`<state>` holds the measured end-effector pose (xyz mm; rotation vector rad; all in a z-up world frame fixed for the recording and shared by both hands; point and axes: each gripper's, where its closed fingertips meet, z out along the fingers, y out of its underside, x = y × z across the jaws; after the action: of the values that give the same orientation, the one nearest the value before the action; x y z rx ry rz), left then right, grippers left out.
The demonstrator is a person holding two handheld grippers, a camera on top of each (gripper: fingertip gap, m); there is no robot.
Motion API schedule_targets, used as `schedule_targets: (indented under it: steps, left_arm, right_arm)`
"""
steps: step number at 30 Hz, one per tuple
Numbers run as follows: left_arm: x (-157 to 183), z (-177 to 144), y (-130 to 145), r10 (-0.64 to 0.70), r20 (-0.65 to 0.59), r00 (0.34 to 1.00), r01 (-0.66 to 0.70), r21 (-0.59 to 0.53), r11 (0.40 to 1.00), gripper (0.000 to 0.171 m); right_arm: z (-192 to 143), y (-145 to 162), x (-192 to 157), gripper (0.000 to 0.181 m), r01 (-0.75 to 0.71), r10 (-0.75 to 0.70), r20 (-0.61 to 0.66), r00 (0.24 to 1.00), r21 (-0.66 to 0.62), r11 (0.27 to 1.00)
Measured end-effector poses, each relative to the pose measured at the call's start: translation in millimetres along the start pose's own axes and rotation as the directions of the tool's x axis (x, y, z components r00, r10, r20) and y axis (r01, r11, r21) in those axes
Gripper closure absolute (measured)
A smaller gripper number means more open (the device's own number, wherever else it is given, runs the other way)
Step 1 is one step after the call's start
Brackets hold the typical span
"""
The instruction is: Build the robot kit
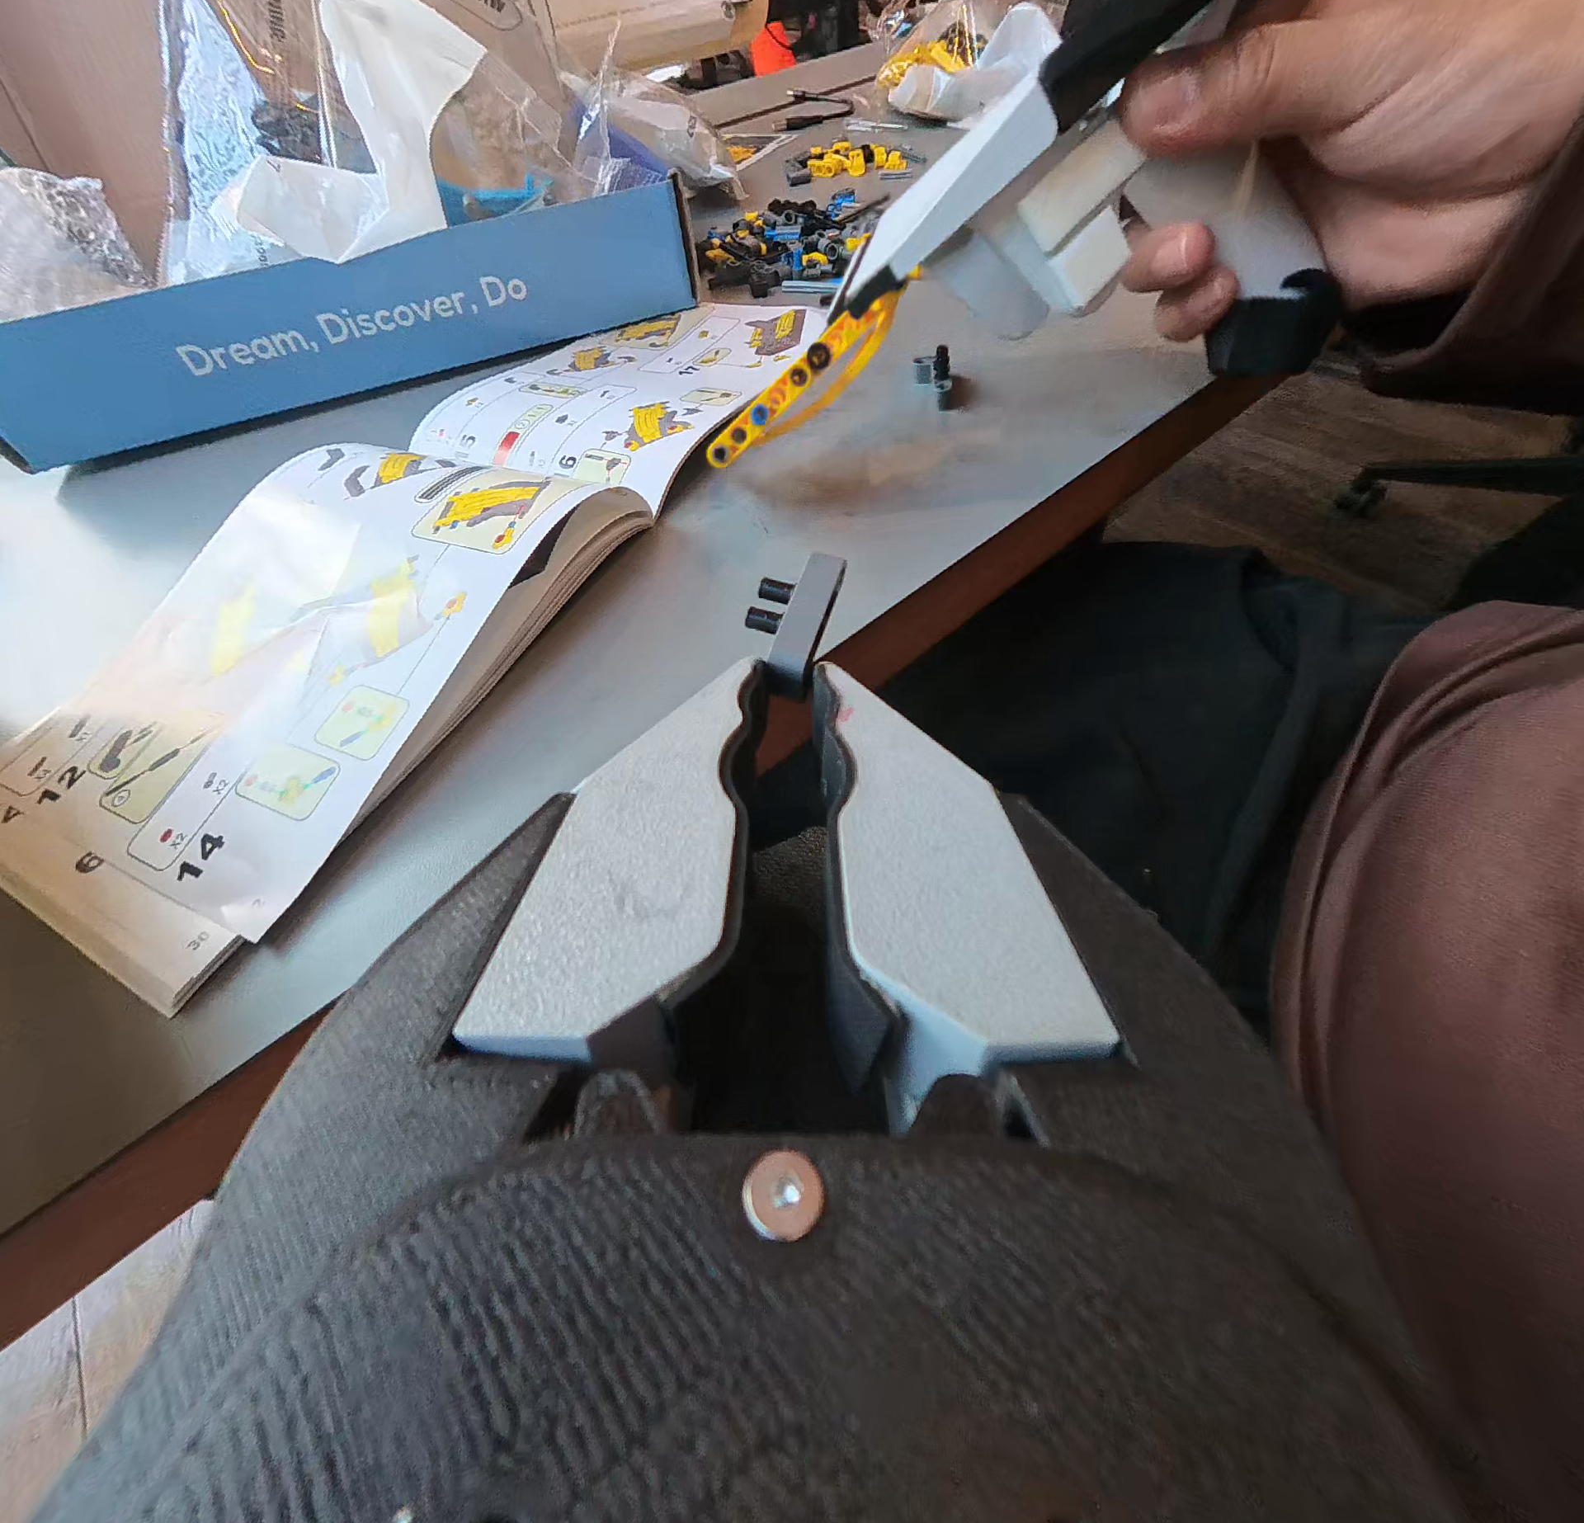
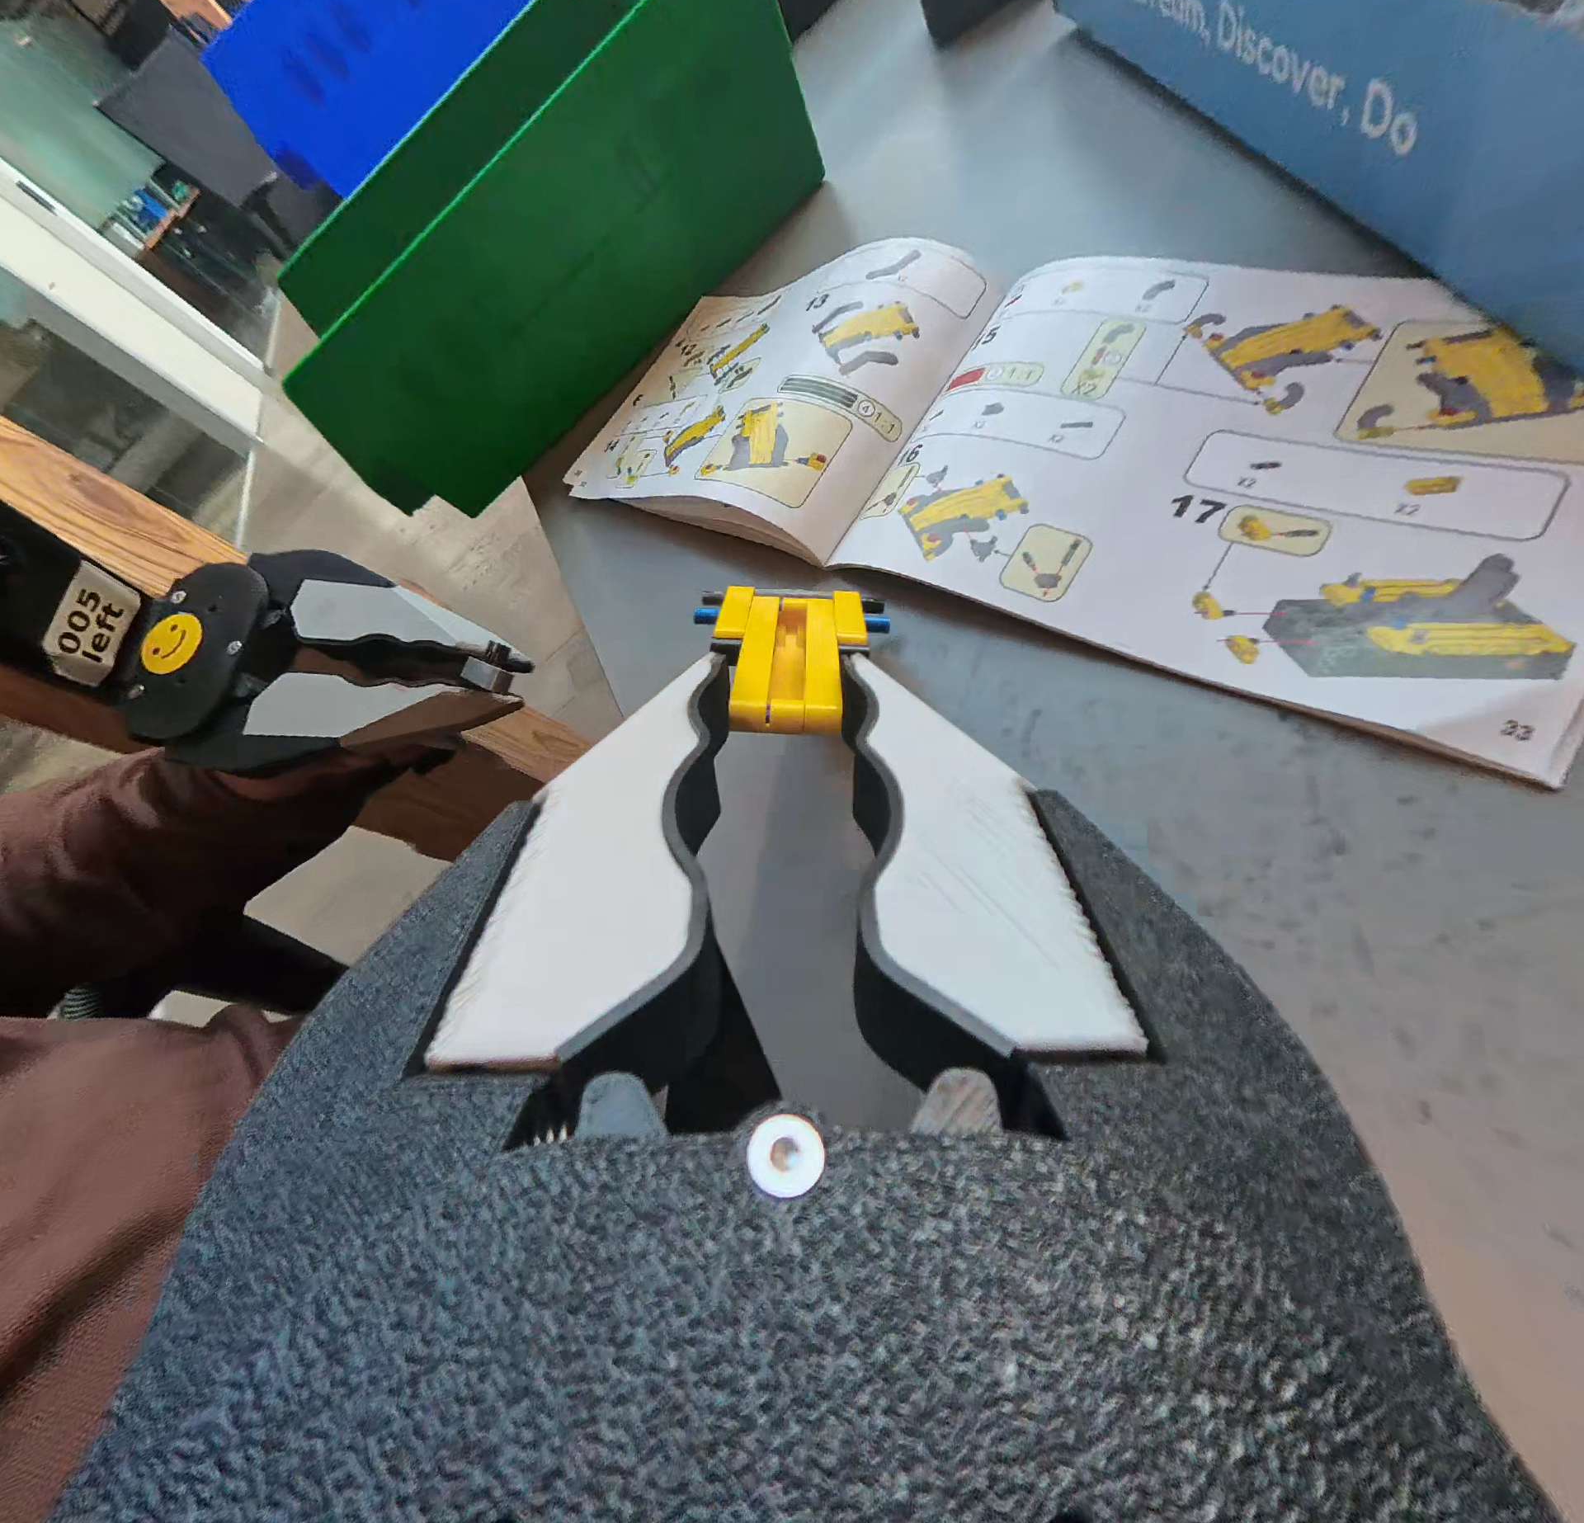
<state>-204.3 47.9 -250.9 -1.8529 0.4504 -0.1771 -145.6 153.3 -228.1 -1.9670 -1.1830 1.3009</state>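
My left gripper (image 1: 787,678) is shut on a dark grey beam piece (image 1: 804,616) with two black pins on its left side, held over the table's near edge. My right gripper (image 2: 782,686) is shut on a yellow beam assembly (image 2: 782,657) with blue and black pins, held above the grey table (image 2: 1200,882). In the left wrist view the right gripper (image 1: 866,282) shows at the upper right in a person's hand, with the yellow assembly (image 1: 797,385) hanging from it. The left gripper (image 2: 489,667) also shows at the left of the right wrist view.
An open instruction booklet (image 1: 343,625) lies on the table, with a blue box (image 1: 343,333) of plastic bags behind it. Loose small parts (image 1: 797,230) lie farther back and a small grey-and-black connector (image 1: 939,372) nearer. Green (image 2: 557,265) and blue (image 2: 369,50) bins stand at the table's left end. Across from one pair of fingers to the other is roughly 12 cm.
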Motion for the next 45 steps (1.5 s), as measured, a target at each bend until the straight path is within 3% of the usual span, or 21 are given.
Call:
schedule_targets:
  steps: [4, 8, 12, 16, 19, 23, 29, 33, 35, 39, 45]
  left_arm:
    - [1, 2, 2, 0.000, 0.000, 1.000, 0.000, -0.009, 1.000, 0.164]
    - [6, 4, 3, 0.006, -0.014, 1.000, -0.007, -0.017, 1.000, 0.164]
    - [9, 5, 5, 0.026, -0.019, 0.999, -0.026, -0.026, 0.999, 0.164]
    - [10, 5, 5, 0.031, -0.024, 0.999, -0.031, -0.027, 0.999, 0.165]
    - [10, 5, 6, 0.046, -0.023, 0.999, -0.047, -0.036, 0.998, 0.165]
    - [10, 2, 8, 0.053, -0.019, 0.998, -0.054, -0.038, 0.998, 0.165]
    - [6, -5, 8, 0.043, -0.010, 0.999, -0.043, -0.033, 0.999, 0.165]
    - [8, -5, 12, 0.043, -0.020, 0.999, -0.044, -0.045, 0.998, 0.162]
    - [10, -4, 12, 0.048, -0.025, 0.999, -0.050, -0.049, 0.998, 0.162]
    - [12, -5, 13, 0.067, -0.025, 0.997, -0.068, -0.053, 0.996, 0.164]
    - [7, -3, 14, 0.051, -0.023, 0.998, -0.052, -0.046, 0.998, 0.164]
  right_arm:
    - [-11, -7, -5, 0.156, 0.061, -0.061, 0.002, 0.998, -0.058, 0.996]
    - [-29, -1, -7, 0.156, 0.223, -0.228, 0.026, 0.973, -0.344, 0.912]
    - [-45, -25, 4, 0.156, 0.363, -0.435, 0.001, 0.901, -0.553, 0.751]
    - [-32, -19, 9, 0.156, 0.415, -0.564, 0.091, 0.821, -0.774, 0.478]
    - [-12, -2, 5, 0.156, 0.452, -0.616, 0.208, 0.760, -0.850, 0.270]
    - [28, 8, -10, 0.156, 0.500, -0.617, 0.288, 0.733, -0.842, 0.201]
    - [61, 26, -12, 0.156, 0.562, -0.597, 0.342, 0.726, -0.794, 0.229]
    - [69, 39, -13, 0.157, 0.645, -0.609, 0.414, 0.677, -0.732, 0.218]
    - [72, 37, -17, 0.181, 0.680, -0.614, 0.429, 0.662, -0.689, 0.251]
    - [72, 30, -25, 0.156, 0.700, -0.588, 0.426, 0.687, -0.607, 0.377]
    - [51, -7, -13, 0.159, 0.641, -0.552, 0.325, 0.768, -0.396, 0.658]
